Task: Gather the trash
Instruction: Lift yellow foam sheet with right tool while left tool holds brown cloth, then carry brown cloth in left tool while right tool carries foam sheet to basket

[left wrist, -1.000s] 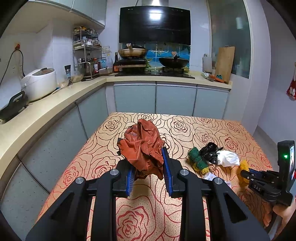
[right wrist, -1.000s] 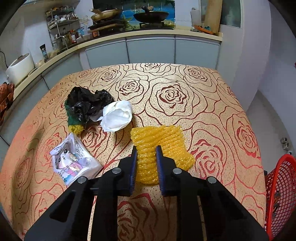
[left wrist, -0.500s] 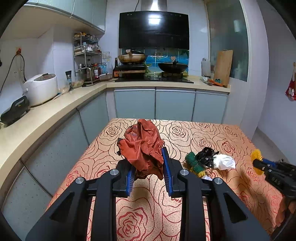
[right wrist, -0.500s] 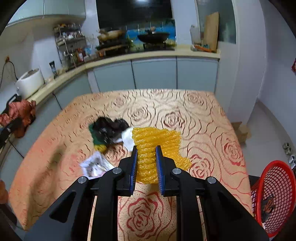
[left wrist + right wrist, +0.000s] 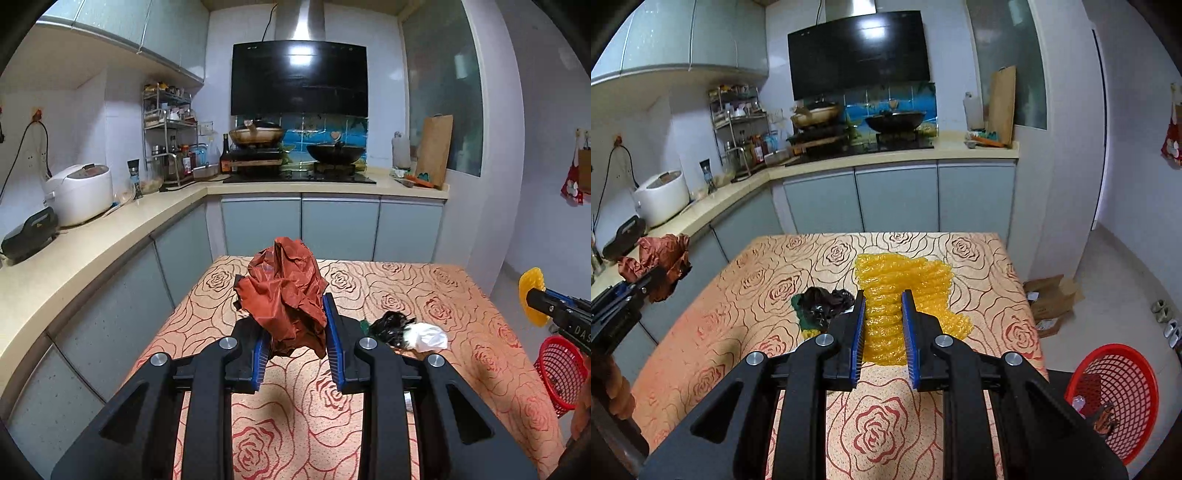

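Note:
My left gripper [image 5: 293, 332] is shut on a crumpled rust-red bag [image 5: 284, 295] and holds it well above the rose-patterned table [image 5: 424, 299]. My right gripper [image 5: 883, 321] is shut on a yellow bubble-wrap sheet [image 5: 905, 284], also lifted above the table; it shows at the right edge of the left wrist view [image 5: 532, 299]. A black bag [image 5: 389, 326] and a white crumpled wrapper [image 5: 428, 336] lie together on the table. The red mesh basket [image 5: 1115, 395] stands on the floor at the table's right side, with some trash in it.
A kitchen counter [image 5: 92, 243] with a rice cooker [image 5: 79, 194] runs along the left, and a stove with pans stands at the back. Flattened cardboard [image 5: 1052, 299] lies on the floor to the right of the table.
Both grippers have risen well above the table with their loads. The yellow bubble wrap has left the tabletop. The basket has come more into view.

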Demonstrator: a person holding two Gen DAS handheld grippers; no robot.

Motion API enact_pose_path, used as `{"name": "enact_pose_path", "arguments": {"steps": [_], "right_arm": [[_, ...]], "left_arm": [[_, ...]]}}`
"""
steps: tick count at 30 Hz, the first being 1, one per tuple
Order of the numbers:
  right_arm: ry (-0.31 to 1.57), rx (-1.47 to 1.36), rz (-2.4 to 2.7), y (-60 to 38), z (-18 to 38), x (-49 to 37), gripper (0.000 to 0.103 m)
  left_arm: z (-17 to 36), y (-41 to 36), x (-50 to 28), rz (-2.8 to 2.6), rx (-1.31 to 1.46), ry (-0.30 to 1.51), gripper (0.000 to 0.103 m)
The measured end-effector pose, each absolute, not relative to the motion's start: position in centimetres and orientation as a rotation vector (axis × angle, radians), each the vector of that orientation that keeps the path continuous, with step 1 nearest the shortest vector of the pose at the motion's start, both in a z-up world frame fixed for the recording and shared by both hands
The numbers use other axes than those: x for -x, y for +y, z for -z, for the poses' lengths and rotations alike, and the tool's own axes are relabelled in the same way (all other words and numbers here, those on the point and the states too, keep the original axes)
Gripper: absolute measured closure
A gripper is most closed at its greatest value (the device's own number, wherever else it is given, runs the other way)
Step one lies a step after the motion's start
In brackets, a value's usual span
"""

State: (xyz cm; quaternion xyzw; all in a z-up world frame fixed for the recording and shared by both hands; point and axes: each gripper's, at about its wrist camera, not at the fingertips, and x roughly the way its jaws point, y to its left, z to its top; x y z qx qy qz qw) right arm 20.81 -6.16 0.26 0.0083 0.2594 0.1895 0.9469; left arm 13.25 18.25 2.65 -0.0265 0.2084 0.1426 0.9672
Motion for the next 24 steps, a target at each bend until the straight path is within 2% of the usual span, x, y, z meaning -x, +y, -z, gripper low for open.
{"name": "enact_pose_path", "arguments": {"steps": [24], "right_arm": [[0.454,-0.077,-0.237,-14.5,-2.2,-17.8,0.084]], "left_arm": [[-3.5,10.2,-14.2,-0.118,0.000,0.402,0.077]]}}
